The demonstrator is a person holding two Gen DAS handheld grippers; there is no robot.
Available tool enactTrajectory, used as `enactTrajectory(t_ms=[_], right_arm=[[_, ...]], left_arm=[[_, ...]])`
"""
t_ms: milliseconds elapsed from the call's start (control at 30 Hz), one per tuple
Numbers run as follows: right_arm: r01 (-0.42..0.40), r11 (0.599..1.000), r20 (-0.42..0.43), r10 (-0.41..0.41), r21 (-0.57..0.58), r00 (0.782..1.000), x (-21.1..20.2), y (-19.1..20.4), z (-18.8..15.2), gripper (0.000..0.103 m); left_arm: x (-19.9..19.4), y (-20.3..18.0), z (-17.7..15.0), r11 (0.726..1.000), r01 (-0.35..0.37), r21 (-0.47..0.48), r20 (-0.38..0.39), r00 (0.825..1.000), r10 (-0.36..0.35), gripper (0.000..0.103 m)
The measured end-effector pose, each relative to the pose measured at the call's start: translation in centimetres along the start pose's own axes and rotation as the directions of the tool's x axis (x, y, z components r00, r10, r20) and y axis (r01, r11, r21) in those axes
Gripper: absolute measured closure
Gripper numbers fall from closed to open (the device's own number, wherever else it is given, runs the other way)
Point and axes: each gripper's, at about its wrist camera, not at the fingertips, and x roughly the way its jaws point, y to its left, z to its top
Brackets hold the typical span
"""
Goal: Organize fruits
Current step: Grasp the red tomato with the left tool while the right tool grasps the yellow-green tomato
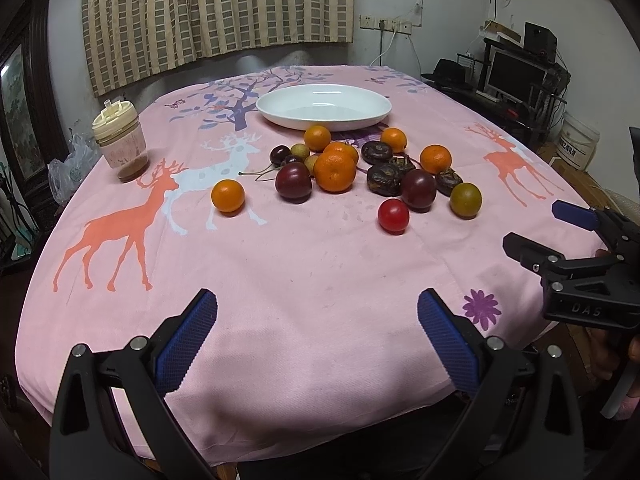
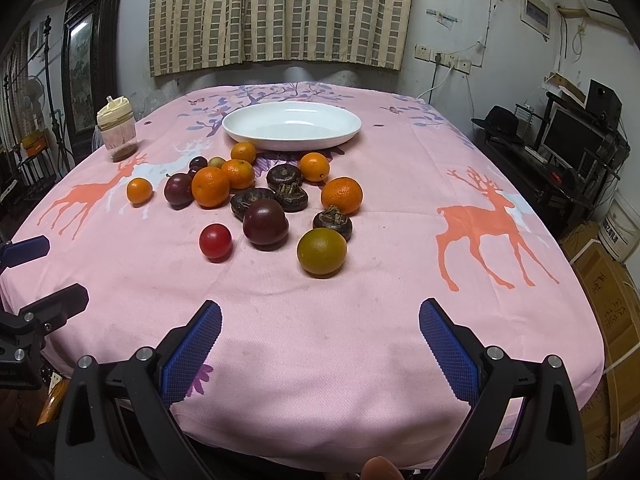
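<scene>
A pile of fruit lies mid-table on the pink deer tablecloth: several oranges [image 1: 335, 171] [image 2: 210, 186], dark plums [image 1: 418, 190] [image 2: 265, 223], a red tomato [image 1: 393, 216] [image 2: 215, 242], a greenish orange [image 1: 465, 199] [image 2: 321, 252] and dark water chestnuts [image 1: 385, 179] [image 2: 284, 177]. An empty white oval plate [image 1: 324, 118] [image 2: 292, 138] stands behind them. My left gripper [image 1: 316, 320] is open and empty over the near table edge. My right gripper [image 2: 320, 324] is open and empty, also near the front edge; it shows in the left wrist view [image 1: 536, 228].
A lidded cup [image 1: 120, 140] [image 2: 117, 128] stands at the table's far left. A lone orange [image 1: 227, 195] [image 2: 139, 191] lies left of the pile. Shelves with a monitor [image 2: 572, 140] and boxes [image 2: 608, 280] stand to the right of the table.
</scene>
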Motion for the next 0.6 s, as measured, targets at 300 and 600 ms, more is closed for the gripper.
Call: enactTrajectory(t_ms=[300,600], right_arm=[[-0.094,0.994,-0.021,0.095,0.054,0.995,1.7,-0.3,-0.2,0.004],[-0.103,0.988,-0.024,0.106,0.114,0.994,4.7,-2.9,1.7,0.031]], left_arm=[[1.5,2.1,-0.4,0.997,0.043,-0.061,-0.007,0.999,-0.044,0.005],[3.8,2.8,0.1,0.987,0.151,-0.051,-0.003,0.988,-0.152,0.005]])
